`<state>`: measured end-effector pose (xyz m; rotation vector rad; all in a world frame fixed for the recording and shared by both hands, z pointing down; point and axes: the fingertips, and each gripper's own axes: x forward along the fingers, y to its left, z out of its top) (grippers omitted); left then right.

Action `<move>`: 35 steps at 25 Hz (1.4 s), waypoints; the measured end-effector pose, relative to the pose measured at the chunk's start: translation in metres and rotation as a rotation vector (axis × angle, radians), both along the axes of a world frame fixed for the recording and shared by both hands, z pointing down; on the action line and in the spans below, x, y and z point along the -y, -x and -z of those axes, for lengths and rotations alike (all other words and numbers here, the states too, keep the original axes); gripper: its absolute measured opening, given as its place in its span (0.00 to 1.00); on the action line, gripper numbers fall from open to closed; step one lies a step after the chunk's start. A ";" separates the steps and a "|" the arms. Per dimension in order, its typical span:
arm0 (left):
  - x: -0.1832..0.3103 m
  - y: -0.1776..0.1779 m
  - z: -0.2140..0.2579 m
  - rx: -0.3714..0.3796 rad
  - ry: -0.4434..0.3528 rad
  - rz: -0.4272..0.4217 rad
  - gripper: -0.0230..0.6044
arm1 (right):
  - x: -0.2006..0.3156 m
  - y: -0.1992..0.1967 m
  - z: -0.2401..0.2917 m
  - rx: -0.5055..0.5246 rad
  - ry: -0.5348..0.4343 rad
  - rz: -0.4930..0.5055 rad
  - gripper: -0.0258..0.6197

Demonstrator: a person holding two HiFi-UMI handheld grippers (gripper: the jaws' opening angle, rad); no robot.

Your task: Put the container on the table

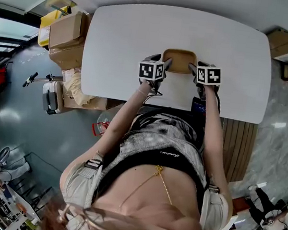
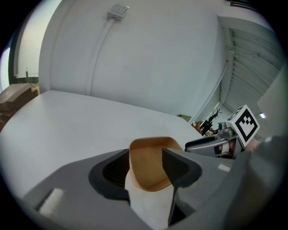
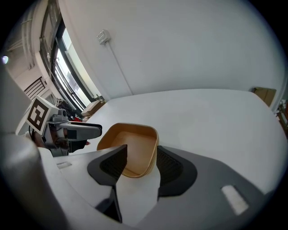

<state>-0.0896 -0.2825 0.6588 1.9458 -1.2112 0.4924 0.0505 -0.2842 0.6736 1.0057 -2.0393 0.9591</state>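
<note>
While container (image 1: 179, 60) sits on table (image 1: 123, 35), left gripper (image 1: 161, 62), right gripper (image 1: 196, 68) flank it, jaws apart, gripping nothing.

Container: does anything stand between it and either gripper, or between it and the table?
Nothing visible. The container sits on the bare table; the left gripper and right gripper flank it, jaws open.

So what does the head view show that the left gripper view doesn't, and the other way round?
Head view only: the person's torso and both arms, and the floor around the table. Left gripper view only: the left gripper's jaws apart around one wall of the container, and a white wall box with its cable. Both: the brown container on the white table, with the right gripper beside it.
</note>
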 end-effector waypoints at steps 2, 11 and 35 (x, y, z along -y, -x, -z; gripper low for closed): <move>-0.001 0.001 0.005 0.012 -0.017 -0.010 0.36 | -0.002 0.002 0.005 0.018 -0.006 0.003 0.36; -0.010 -0.016 0.037 -0.007 -0.117 -0.099 0.04 | -0.009 0.008 0.035 0.056 -0.095 0.036 0.08; -0.004 -0.031 0.182 -0.001 -0.599 -0.071 0.04 | -0.006 0.021 0.174 0.139 -0.672 0.082 0.08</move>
